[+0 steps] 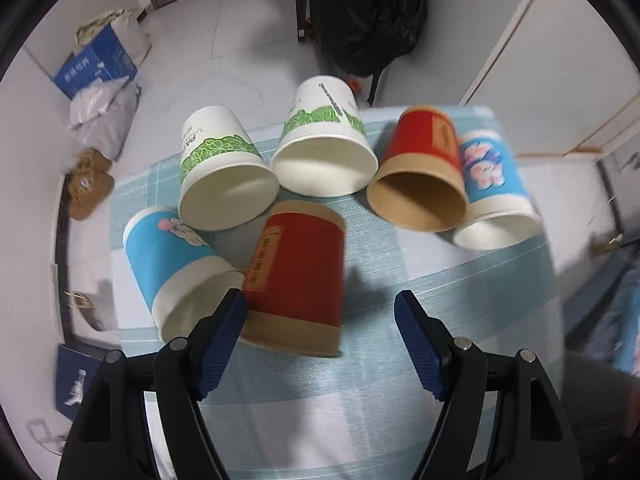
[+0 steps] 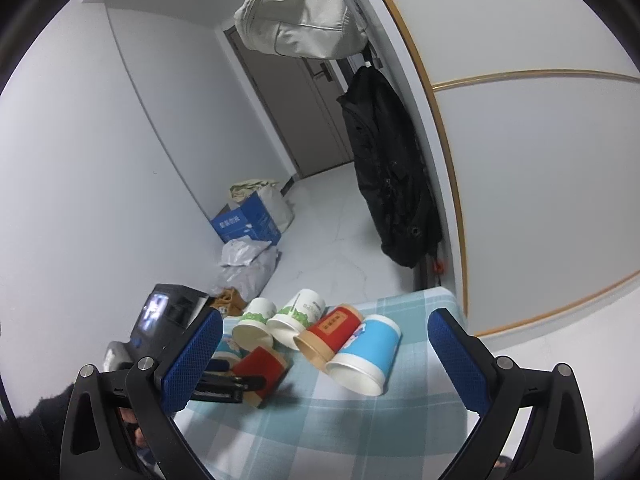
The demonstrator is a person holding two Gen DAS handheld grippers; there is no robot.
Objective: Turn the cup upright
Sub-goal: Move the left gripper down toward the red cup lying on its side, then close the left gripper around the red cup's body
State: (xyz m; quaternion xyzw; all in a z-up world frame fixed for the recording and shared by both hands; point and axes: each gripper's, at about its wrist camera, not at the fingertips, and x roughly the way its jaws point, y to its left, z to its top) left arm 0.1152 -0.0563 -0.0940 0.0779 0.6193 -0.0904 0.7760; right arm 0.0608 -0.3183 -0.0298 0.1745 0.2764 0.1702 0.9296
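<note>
Several paper cups lie on their sides on a blue-checked tablecloth (image 1: pixel 400 320). The nearest is a red cup with a brown rim (image 1: pixel 298 276), mouth toward me. My left gripper (image 1: pixel 320 310) is open around its lower part, with the left finger beside the cup and the right finger well clear of it. Beside it lie a blue cup (image 1: pixel 176 264), two white-green cups (image 1: pixel 224 168) (image 1: pixel 324 148), another red cup (image 1: pixel 424 172) and another blue cup (image 1: pixel 496 192). In the right wrist view my right gripper (image 2: pixel 324 334) is open and empty, held above the table, and the near red cup (image 2: pixel 262 376) sits by the left gripper's fingers.
The table's far edge (image 1: pixel 280 126) runs just behind the cups. On the floor beyond are a blue box (image 1: pixel 96 64), a grey bag (image 1: pixel 104 116) and a black bag (image 1: pixel 364 12). A black coat (image 2: pixel 392 168) hangs by the wall on the right.
</note>
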